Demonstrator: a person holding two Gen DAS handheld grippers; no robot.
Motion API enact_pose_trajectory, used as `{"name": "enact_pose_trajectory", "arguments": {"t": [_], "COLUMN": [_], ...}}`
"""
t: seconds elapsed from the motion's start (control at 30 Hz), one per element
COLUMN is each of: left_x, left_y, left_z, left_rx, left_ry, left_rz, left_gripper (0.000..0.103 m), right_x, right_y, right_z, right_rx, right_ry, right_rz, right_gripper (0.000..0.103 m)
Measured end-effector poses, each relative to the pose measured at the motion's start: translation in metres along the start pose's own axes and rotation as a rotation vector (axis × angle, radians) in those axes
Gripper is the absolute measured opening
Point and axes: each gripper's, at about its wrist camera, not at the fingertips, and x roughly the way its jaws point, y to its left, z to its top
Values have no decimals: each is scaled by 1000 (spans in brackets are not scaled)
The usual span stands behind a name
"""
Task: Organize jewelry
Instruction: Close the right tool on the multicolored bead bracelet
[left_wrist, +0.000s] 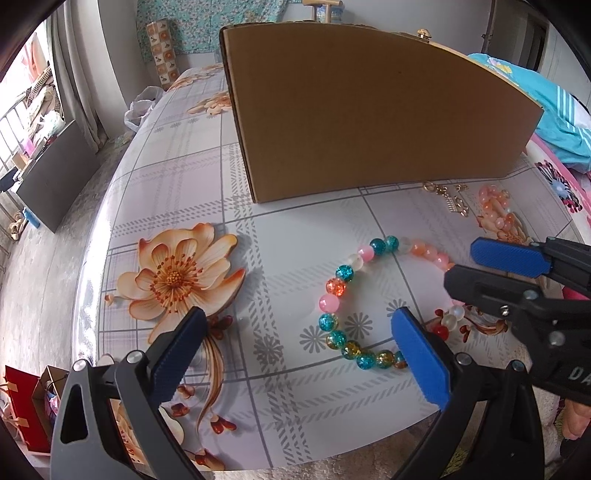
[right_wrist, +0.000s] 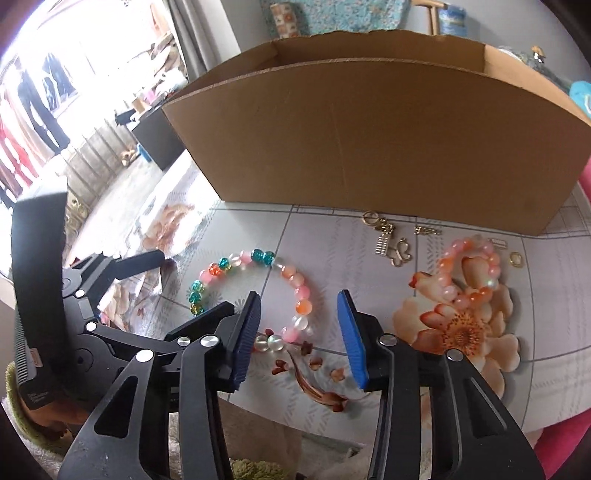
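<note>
A: Right wrist view: right claw (right_wrist: 301, 332) spread part way, nothing pinched. Multicoloured bead bracelet (right_wrist: 255, 291) flat on the table (right_wrist: 554, 295); its near-right arc of pink and milky beads between the two blue pads (right_wrist: 351, 332), no pad pressing on it. Contact not confirmed.

B: Bearing of the bracelet from that claw?

A: Directly ahead and below. An open loop, wider from left to right than deep, the teal and amber beads to the left, away from the right claw. Judged: a short descent enough to pinch the near-right arc.

B: Left wrist view?

A: Left claw (left_wrist: 301, 354) spread wide, empty, poised above the lower left of the same bracelet (left_wrist: 354, 306). Right claw (left_wrist: 480, 266) entering from the right, over the loop's far side. Both near; right judged the better placed, with beads already between its pads.

B: Other jewelry?

A: Peach bead bracelet (right_wrist: 471, 269) to the right, apart from the first. Gold chain pieces (right_wrist: 389, 240) beyond both, just before the cardboard box (right_wrist: 369, 129). Box open-topped, upright, behind all the jewelry; likely destination, inside not visible.

B: Surface and room?

A: Glossy table cover, grey plaid with orange flower print (left_wrist: 177, 277); beads liable to roll or slide. Domestic room, curtained window (left_wrist: 33, 92) at left, blue garment (left_wrist: 546, 107) at right.
</note>
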Motion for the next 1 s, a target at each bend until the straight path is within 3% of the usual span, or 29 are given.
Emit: {"name": "enact_pose_trajectory", "arguments": {"t": [0.53, 1.0], "left_x": [0, -1], "left_y": [0, -2], "left_z": [0, -2], "left_rx": [2, 27], "left_ry": [3, -6], "left_rz": [5, 23], "left_gripper": [99, 98], "right_x": [19, 13], "right_y": [6, 1], "right_z": [4, -1], "right_rx": [-41, -45], "right_ry": [36, 26], "right_rz": [-34, -39], "right_gripper": [11, 8]}}
